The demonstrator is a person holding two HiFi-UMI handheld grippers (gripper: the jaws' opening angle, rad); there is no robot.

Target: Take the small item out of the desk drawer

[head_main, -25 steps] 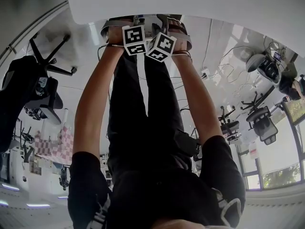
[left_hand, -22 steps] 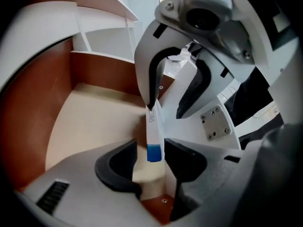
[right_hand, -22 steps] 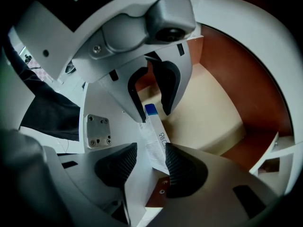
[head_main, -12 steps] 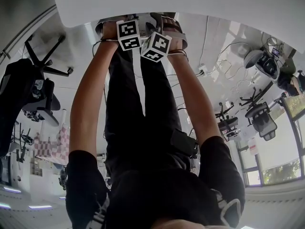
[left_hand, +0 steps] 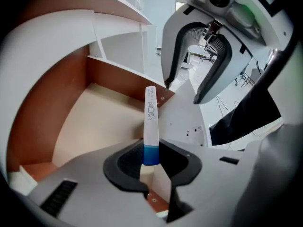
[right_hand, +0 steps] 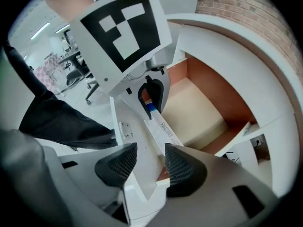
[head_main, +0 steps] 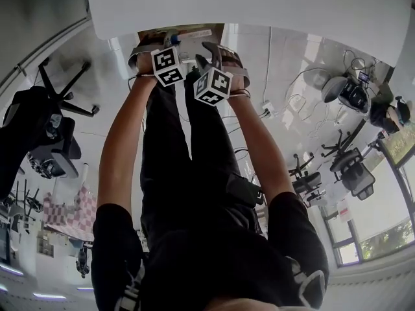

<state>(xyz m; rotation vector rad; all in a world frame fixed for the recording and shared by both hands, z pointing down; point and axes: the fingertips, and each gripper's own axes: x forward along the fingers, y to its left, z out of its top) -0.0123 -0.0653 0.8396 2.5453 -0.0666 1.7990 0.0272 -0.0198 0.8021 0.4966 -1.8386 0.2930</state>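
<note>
The small item is a white tube with a blue end (left_hand: 150, 122). It stands out of my left gripper (left_hand: 150, 157), whose jaws are closing and press on the blue end. The tube hangs over the open desk drawer (left_hand: 99, 122), which has brown walls and a pale floor. My right gripper (right_hand: 144, 167) straddles the drawer's white front panel (right_hand: 137, 141), a pad tight on each side. From there I see the left gripper (right_hand: 151, 96) holding the tube (right_hand: 163, 126) just beyond the panel. In the head view both grippers, left (head_main: 170, 44) and right (head_main: 209, 54), reach under the desk.
The white desk top (head_main: 259, 5) spans the head view above the drawer. The person's dark trousers (head_main: 194, 173) fill the middle. Office chairs (head_main: 45, 128) stand at the left, more chairs and cables (head_main: 343, 161) at the right.
In the head view both marker cubes have slid lower and a little left. More of the open drawer now shows beneath the desk edge.
</note>
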